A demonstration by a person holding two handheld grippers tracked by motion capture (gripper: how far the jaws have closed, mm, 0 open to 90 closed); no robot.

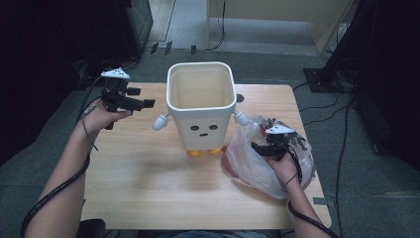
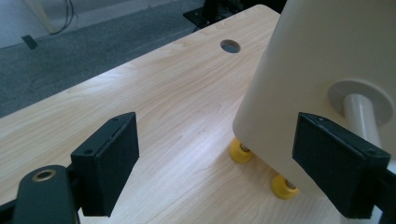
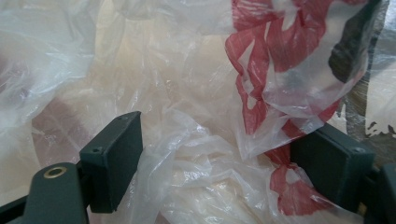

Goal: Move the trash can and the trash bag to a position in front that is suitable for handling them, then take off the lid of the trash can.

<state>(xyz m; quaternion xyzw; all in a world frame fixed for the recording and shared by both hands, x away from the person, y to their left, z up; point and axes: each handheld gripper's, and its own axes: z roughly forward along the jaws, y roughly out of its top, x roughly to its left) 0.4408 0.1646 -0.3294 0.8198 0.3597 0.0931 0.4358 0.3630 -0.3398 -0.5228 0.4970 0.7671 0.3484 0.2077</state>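
A cream bin (image 1: 201,106) shaped like a little robot, with a face, stubby white arms and yellow feet (image 2: 241,151), stands open-topped at the middle of the wooden table (image 1: 148,173). My left gripper (image 1: 143,104) hovers open to the bin's left, its jaws pointing at the bin's side (image 2: 303,70) and arm peg (image 2: 362,112). A crumpled clear plastic bag with red print (image 1: 257,158) lies right of the bin. My right gripper (image 1: 257,147) is pushed into the bag, jaws open with folds of plastic (image 3: 219,158) between them.
A round cable hole (image 2: 230,45) sits in the table behind the bin. Grey carpet (image 1: 366,168) surrounds the table, with black stands and cables at the right and left. Bare tabletop lies in front of the bin.
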